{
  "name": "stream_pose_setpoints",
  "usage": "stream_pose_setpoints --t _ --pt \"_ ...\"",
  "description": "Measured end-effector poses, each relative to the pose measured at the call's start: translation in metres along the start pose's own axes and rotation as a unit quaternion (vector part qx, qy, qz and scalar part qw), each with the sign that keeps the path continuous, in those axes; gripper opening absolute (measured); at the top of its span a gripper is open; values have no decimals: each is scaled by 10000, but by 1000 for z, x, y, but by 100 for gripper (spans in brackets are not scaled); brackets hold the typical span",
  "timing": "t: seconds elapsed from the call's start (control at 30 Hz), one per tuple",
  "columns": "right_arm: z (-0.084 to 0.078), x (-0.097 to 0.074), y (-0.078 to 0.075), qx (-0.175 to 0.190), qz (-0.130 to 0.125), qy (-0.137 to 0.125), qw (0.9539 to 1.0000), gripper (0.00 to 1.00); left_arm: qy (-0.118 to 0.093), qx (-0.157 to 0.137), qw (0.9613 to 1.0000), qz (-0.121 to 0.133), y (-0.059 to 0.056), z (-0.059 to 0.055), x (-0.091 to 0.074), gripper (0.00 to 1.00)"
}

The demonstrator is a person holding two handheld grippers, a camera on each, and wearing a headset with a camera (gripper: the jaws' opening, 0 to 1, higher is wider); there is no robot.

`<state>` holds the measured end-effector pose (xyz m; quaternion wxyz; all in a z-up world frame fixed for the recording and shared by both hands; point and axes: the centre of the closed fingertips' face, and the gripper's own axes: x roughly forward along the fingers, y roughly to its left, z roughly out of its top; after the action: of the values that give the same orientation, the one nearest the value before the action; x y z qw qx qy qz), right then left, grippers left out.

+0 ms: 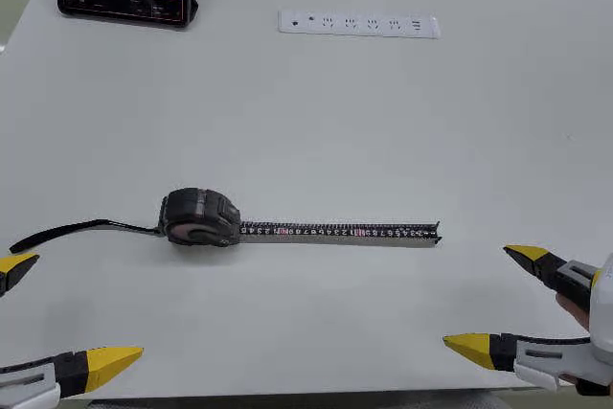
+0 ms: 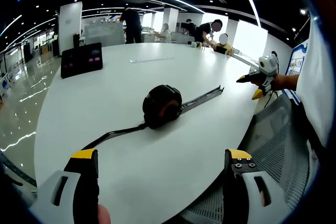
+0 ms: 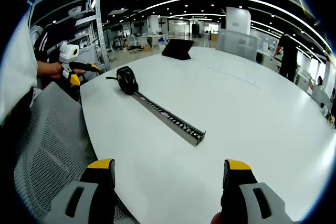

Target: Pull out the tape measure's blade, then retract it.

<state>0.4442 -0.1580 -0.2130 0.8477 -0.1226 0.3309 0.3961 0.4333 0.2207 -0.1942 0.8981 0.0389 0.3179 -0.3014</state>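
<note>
Lying on a white office table (image 1: 316, 122) is the tape measure (image 1: 199, 218)

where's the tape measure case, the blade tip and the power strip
tape measure case (image 1: 199, 217): head view, middle of black housing
blade tip (image 3: 200, 138): right gripper view, hooked end
power strip (image 1: 359, 24): head view, middle of white body
</note>
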Motion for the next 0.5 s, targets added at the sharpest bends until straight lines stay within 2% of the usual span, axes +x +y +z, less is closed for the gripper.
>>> stream_pose_setpoints --t 0.2,0.5 --pt "-1 0 1 -7 3 5 10000 83 7 -6 10000 10 1 -1 0 98" --pt "3 3 3 -45 43 12 10000 83 -20 -45 10000 -19 -1 3 4 99"
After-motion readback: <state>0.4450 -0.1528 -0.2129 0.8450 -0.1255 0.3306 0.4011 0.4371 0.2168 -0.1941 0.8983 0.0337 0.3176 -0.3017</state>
